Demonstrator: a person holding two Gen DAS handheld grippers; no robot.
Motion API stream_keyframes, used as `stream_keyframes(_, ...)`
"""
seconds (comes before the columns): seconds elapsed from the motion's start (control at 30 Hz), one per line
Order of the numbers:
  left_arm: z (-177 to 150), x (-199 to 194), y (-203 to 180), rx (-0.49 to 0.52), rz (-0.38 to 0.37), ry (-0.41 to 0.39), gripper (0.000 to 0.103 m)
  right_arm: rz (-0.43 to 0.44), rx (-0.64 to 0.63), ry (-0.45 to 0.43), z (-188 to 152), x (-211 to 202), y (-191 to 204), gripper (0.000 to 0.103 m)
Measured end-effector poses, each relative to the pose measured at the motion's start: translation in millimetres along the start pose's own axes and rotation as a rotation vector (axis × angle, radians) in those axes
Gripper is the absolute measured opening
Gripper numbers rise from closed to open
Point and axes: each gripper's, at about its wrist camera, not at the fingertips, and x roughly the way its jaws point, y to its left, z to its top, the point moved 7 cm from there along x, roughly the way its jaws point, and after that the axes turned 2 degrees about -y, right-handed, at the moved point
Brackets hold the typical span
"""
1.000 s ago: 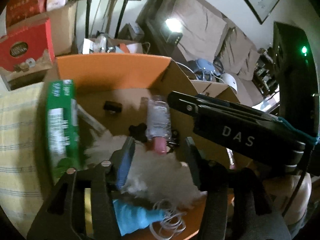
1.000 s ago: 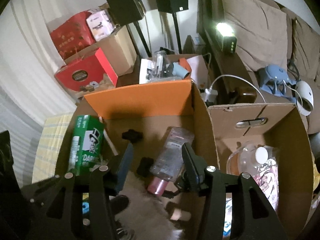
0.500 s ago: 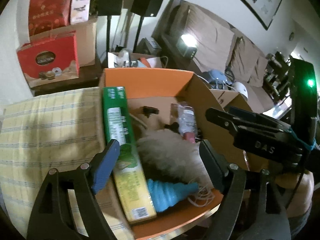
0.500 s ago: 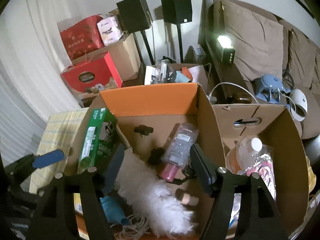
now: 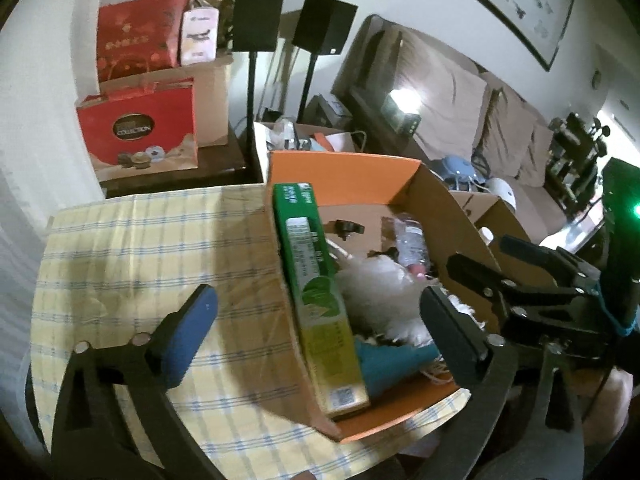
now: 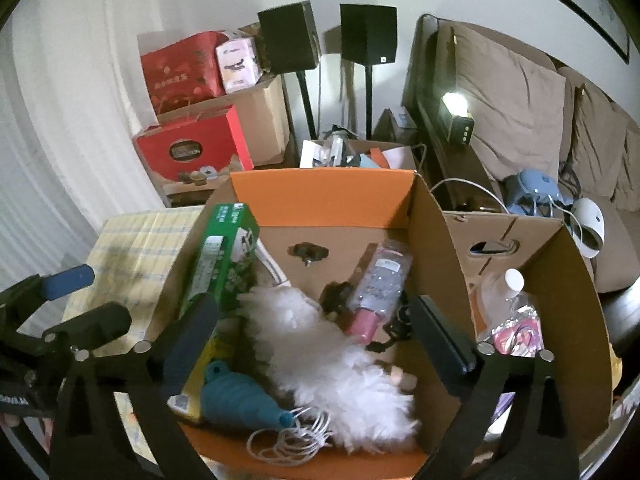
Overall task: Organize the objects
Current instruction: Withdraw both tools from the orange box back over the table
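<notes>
Change, left view: a second before, the left gripper (image 5: 316,332) was low inside the box (image 5: 440,208) with its fingers close around the white duster (image 5: 380,292); now it had pulled back and up, fingers spread wide and holding nothing, one over the cloth-covered table (image 5: 140,240), the other over the box
Change, right view: the right gripper (image 6: 316,340) had also risen; more of the box floor showed than before, and its fingers stood wide apart, holding nothing
Boxes: two open cartons side by side, the orange-flapped box and a second carton (image 6: 560,248) touching its right wall
In the box: one green packet (image 6: 224,256) leaning on the left wall, one duster, one clear bottle (image 6: 380,280) with a pink cap, one teal bulb (image 6: 236,396), one coil of white cord (image 6: 288,436), two small black knobs (image 6: 308,252)
In the second carton: one white-capped bottle (image 6: 512,284) and pink packaging
Behind: two black speakers (image 6: 288,38) on stands, two red gift boxes (image 6: 192,152)
Only the right view showed: the inside of the second carton, the cord coil, the left gripper's blue pad at the left edge
Only the left view showed: most of the checked table, the right gripper from the side, a green light at the right edge
</notes>
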Motion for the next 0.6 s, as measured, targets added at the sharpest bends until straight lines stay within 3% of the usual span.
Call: stream_keyframes(0.6, -31, -49, 60, -0.016, 0.099, -0.060, 0.103, 0.023, -0.021, -0.057, -26, -31, 54, 0.103)
